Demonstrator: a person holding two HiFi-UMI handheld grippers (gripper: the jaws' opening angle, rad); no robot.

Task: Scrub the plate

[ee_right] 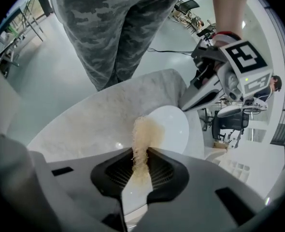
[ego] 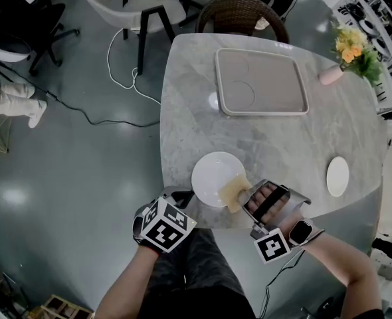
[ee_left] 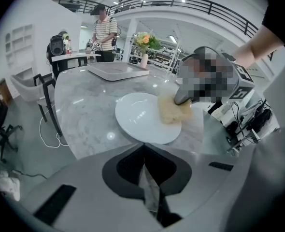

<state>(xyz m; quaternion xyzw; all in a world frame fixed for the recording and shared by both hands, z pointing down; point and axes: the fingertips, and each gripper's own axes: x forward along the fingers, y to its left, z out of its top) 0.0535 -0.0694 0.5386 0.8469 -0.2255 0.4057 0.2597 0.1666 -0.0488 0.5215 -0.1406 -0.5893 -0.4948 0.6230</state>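
Note:
A white plate [ego: 212, 175] lies flat near the front edge of the grey marble table [ego: 276, 138]. My right gripper [ego: 248, 199] is shut on a beige scrub pad [ego: 234, 191], which rests on the plate's right rim. In the right gripper view the pad [ee_right: 143, 134] sticks out from between the jaws [ee_right: 141, 154] onto the plate [ee_right: 174, 124]. My left gripper [ego: 183, 197] sits at the plate's lower-left edge, jaws shut with nothing held. In the left gripper view, its tips [ee_left: 143, 147] point at the near rim of the plate [ee_left: 137, 117], with the pad [ee_left: 170, 112] beyond.
A rectangular tray [ego: 261, 82] lies at the table's far side. A small white saucer [ego: 337, 176] is at the right edge and a flower vase [ego: 349, 55] at the far right. Chairs [ego: 242, 15] and a white cable [ego: 126, 78] are on the floor beyond.

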